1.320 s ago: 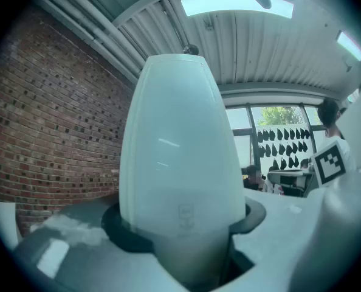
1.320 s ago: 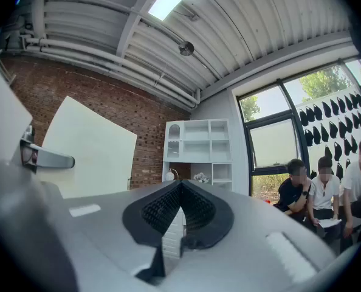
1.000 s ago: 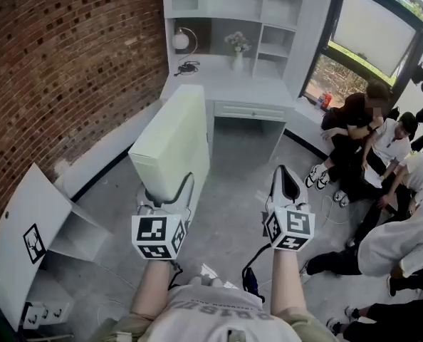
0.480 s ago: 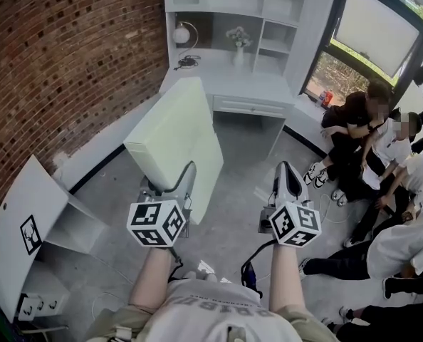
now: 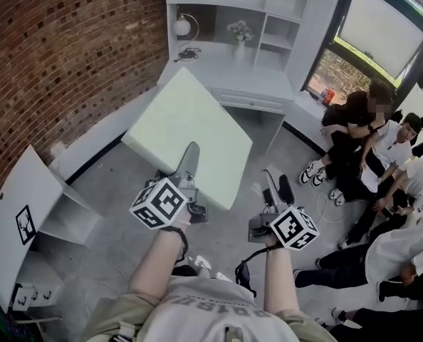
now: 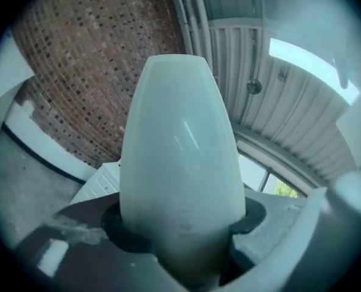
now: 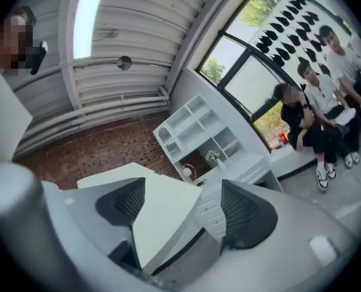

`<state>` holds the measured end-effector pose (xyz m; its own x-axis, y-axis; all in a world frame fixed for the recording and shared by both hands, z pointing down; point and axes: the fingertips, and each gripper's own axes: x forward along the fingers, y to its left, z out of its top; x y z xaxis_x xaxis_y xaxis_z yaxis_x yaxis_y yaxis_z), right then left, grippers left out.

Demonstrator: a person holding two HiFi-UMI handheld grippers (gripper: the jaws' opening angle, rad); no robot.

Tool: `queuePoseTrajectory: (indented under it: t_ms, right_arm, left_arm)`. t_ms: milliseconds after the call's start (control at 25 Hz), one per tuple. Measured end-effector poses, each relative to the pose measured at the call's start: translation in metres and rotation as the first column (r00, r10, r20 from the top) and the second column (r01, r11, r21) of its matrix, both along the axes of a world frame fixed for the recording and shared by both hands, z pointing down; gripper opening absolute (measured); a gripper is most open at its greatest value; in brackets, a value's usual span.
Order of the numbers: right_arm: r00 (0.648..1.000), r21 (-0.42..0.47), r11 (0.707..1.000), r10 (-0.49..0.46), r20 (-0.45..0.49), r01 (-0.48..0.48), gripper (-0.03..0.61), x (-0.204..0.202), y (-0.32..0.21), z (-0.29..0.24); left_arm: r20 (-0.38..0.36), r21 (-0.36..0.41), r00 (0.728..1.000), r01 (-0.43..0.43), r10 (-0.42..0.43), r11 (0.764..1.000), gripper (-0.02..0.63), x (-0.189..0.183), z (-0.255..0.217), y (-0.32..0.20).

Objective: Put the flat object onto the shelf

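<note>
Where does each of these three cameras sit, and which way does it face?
Head view: on the person's head, facing steeply down at the green panel, both forearms, left gripper, right gripper.
Left gripper view: on the left gripper, facing along its jaws, shut on the panel's edge; brick wall beyond.
Right gripper view: on the right gripper; jaws just opened, gripping nothing, panel's corner seen between them.
Shared: all three show the panel.

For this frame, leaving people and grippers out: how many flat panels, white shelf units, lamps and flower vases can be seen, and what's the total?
Pale green flat panel: 1
White shelf units: 2, the desk unit and the floor unit
Globe lamp: 1
Flower vase: 1
Total: 5
</note>
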<state>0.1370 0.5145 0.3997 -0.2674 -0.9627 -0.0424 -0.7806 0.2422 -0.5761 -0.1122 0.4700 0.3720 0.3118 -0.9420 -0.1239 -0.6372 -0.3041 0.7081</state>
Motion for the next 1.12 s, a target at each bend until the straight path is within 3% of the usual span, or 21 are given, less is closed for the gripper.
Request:
queuePoseTrajectory:
  t_ms: [80,200,400,600,960,1120]
  right_arm:
    - [0.995,-0.045,0.999,-0.026,0.097,0.031,0.410,-0.006,0.001,0.018]
    - [0.965,-0.086,0.992,-0.063,0.253,0.088,0.464,-0.015,0.000,0.040]
    - [0.899,-0.220,0.967,-0.021,0.438,0.130,0.522,-0.031,-0.007,0.081]
    - [0.812,-0.137,0.966,-0.103,0.575,0.220,0.540,-0.048,-0.040,0.082]
    - [0.706,-0.052,0.969,-0.138,0.694,0.240,0.538,-0.060,-0.123,0.080]
    - [0.700,-0.023,0.978,-0.133,0.701,0.209,0.434,-0.062,-0.160,0.077]
  left_arm:
    - [-0.078,-0.003,0.997,0.009,-0.010,1.000,0.318,0.003,-0.001,-0.005]
    - [-0.139,0.001,0.990,0.014,-0.014,1.000,0.318,0.010,0.001,-0.015]
    - [-0.241,-0.012,0.970,-0.008,0.004,1.000,0.318,0.020,0.009,-0.037]
    - [-0.297,-0.016,0.954,-0.042,0.035,0.999,0.319,0.029,0.017,-0.067]
    - [-0.327,-0.008,0.934,-0.153,0.142,0.988,0.318,0.049,0.019,-0.142]
    - [-0.318,-0.018,0.932,-0.187,0.172,0.982,0.321,0.048,0.026,-0.183]
